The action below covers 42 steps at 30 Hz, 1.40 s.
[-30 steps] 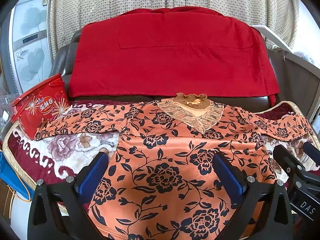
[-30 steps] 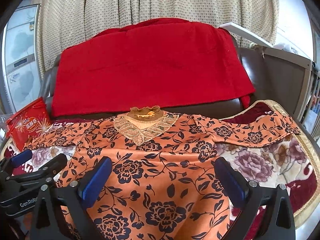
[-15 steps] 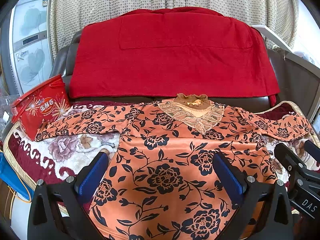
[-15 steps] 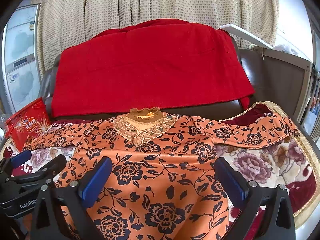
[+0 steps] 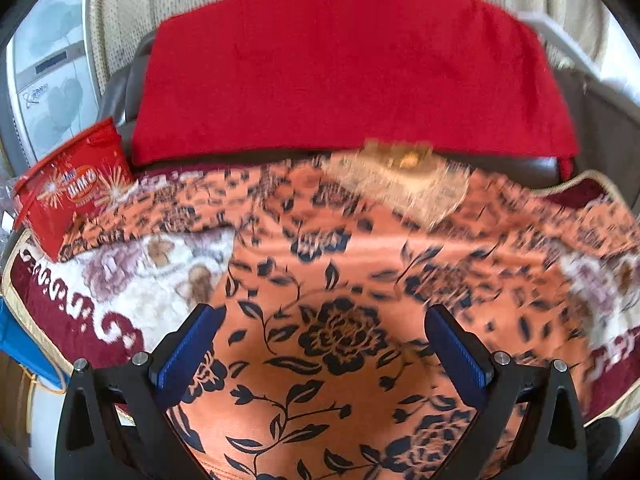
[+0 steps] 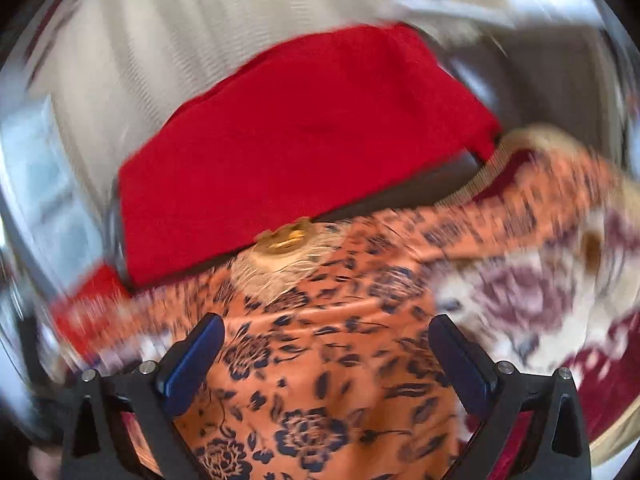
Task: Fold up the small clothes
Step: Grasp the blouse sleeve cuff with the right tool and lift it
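— Firstly, the surface and room?

— A plush floral blanket point(image 5: 132, 280), cream with maroon scrolls and a gold-trimmed edge, covers the seat of a dark leather sofa point(image 5: 536, 166). A red cloth point(image 5: 344, 68) drapes the sofa's backrest. Dotted beige curtains point(image 5: 120, 20) hang behind. A red printed tub point(image 5: 74, 192) stands at the blanket's left end, touching the garment's sleeve.

— Location of the garment?

— The orange blouse point(image 5: 328, 320), printed with dark navy flowers and vines, lies spread flat on the blanket, collar toward the backrest, sleeves out to both sides. Its lace yoke point(image 5: 404, 188) sits just below the red cloth's lower edge.

— Grippers?

— Left gripper point(image 5: 324, 344): jaws spread wide, blue-padded, over the blouse body, nothing between them. Right gripper point(image 6: 326, 354): jaws likewise spread, empty, over the same fabric.

— Anything obscured?

— The right wrist view is heavily smeared by motion; the room's edges there are unreadable, and the tub shows only as a red streak. The left view blurs the collar and far sleeve. The blouse hem is cut off below both frames. Whether the fingertips touch the cloth cannot be told.

— Textures?

— Blouse smooth and slightly glossy; blanket deep-piled; red cloth matte, towel-like.
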Available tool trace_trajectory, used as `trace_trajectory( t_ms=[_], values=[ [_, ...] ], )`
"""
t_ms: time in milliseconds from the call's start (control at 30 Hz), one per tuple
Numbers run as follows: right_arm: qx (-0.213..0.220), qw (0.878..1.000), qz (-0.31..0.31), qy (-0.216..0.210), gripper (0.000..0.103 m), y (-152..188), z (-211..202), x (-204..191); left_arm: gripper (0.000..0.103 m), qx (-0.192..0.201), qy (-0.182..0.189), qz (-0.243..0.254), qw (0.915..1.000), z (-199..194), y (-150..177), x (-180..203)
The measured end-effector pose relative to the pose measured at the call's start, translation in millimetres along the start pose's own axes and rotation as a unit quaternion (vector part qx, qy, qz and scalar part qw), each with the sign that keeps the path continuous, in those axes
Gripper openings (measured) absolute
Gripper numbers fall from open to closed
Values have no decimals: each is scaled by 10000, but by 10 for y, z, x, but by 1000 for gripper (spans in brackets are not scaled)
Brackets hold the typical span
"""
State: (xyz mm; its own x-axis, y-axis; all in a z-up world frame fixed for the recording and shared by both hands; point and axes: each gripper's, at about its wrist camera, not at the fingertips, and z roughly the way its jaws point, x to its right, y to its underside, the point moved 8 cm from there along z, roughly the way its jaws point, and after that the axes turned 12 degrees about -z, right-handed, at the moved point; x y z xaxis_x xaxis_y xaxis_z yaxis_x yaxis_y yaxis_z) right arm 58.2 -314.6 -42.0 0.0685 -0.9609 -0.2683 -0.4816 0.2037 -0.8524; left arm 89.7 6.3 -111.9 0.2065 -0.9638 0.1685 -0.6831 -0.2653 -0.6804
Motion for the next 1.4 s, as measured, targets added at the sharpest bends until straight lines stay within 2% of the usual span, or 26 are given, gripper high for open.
trace_trajectory(
  t_ms=[33,67,100,133,267,300,367,400,433,467,600,667,833,867,900,933,967,1033,1133,1167,1233,1267,1300,1400],
  values=[
    [46,9992,361,-146,101,-35,-15,197,103,-77,-80,55,9999,95,46,-2],
    [132,9962,824,-259,97,-89,-49,506,103,-178,-113,73,9998,185,105,12],
    [283,9909,1293,-259,91,-174,-113,881,103,-284,-145,100,9994,278,162,30],
    [435,9860,1599,-206,91,-255,-174,1167,103,-383,-168,132,9990,369,218,48],
    [1091,9563,2712,52,91,-663,-401,2397,103,-619,-320,280,9972,583,372,68],
    [1151,9480,2964,120,91,-776,-411,2703,103,-663,-391,335,9965,606,392,47],
    [1174,9405,3156,455,88,-913,-388,3143,103,-721,-475,395,9955,647,414,4],
    [1112,9356,3280,686,82,-998,-363,3422,103,-728,-445,365,9957,670,419,-7],
    [990,9338,3341,818,77,-972,-295,3514,103,-720,-433,358,9958,689,413,-7],
    [840,9267,3544,925,68,-994,-234,3702,103,-707,-410,344,9961,702,409,-12],
    [430,9158,3798,1234,67,-879,15,3953,103,-671,-376,393,9963,769,370,-58],
    [466,9144,3796,1323,67,-871,66,4003,103,-709,-264,313,9966,811,382,-58],
    [177,9093,3850,1572,67,-863,243,4196,103,-892,172,-169,9957,873,426,-117],
    [171,9095,3822,1628,56,-893,250,4212,103,-933,243,-276,9950,887,435,-141],
    [63,9120,3701,1766,27,-930,270,4212,103,-981,332,-406,9938,902,443,-168],
    [-74,9153,3566,1873,15,-949,325,4193,103,-996,387,-466,9932,913,445,-194],
    [-177,9171,3430,2024,9,-984,344,4176,103,-995,420,-449,9931,922,445,-202],
    [-104,9275,2927,2322,7,-1188,314,4007,103,-948,467,-322,9939,936,432,-217],
    [149,9539,2056,2181,7,-1611,326,3381,103,-1021,620,-321,9923,952,424,-224],
    [254,9637,1718,2026,7,-1773,368,3080,103,-1053,638,-305,9919,965,399,-241],
    [505,9825,1074,1436,7,-2057,478,2246,103,-1109,694,-388,9906,932,362,-271],
    [542,9868,869,1254,7,-2109,528,1981,103,-1054,667,-442,9912,900,330,-313],
    [582,9926,545,919,6,-2162,628,1524,103,-889,595,-508,9930,851,268,-381],
    [579,9982,-130,127,6,-2069,959,371,103,-483,580,-714,9946,668,65,-590]
  ],
)
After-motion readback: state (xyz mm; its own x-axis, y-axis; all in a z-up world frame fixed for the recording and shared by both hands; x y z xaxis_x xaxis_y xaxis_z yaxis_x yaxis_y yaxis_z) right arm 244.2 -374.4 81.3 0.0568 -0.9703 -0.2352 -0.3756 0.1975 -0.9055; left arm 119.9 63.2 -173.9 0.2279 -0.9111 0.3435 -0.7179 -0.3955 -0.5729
